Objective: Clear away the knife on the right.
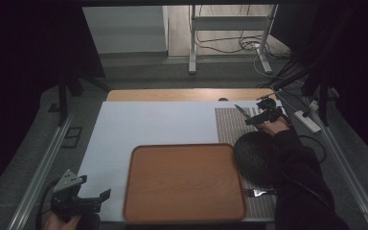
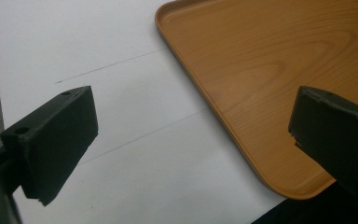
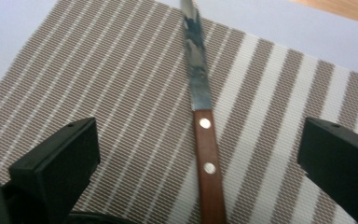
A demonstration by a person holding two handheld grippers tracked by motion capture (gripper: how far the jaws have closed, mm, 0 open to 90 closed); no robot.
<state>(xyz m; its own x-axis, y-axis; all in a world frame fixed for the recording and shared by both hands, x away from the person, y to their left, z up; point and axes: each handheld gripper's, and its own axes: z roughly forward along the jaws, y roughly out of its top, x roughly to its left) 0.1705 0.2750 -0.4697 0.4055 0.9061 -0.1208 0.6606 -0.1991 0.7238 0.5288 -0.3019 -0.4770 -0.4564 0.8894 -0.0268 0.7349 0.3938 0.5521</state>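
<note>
A knife (image 3: pixel 205 149) with a brown riveted wooden handle and a steel blade lies on the brown-and-white striped placemat (image 3: pixel 98 74), blade pointing away. My right gripper (image 3: pixel 200 137) stands open around it, one jaw on each side of the handle, neither touching. From above, the knife (image 1: pixel 242 112) sits on the far part of the placemat (image 1: pixel 227 127), just ahead of the right gripper (image 1: pixel 255 115). My left gripper (image 1: pixel 100 197) is open with nothing between its jaws at the table's near left. In its own view the left gripper (image 2: pixel 191 135) hovers over white tabletop beside the corner of the wooden tray (image 2: pixel 270 70).
The wooden tray (image 1: pixel 184 182) lies bare at the near middle of the white table (image 1: pixel 143 124). A dark round plate (image 1: pixel 258 158) rests on the placemat, with a fork (image 1: pixel 258 192) near the front edge. A power strip (image 1: pixel 307 122) and cables lie off the table's right side.
</note>
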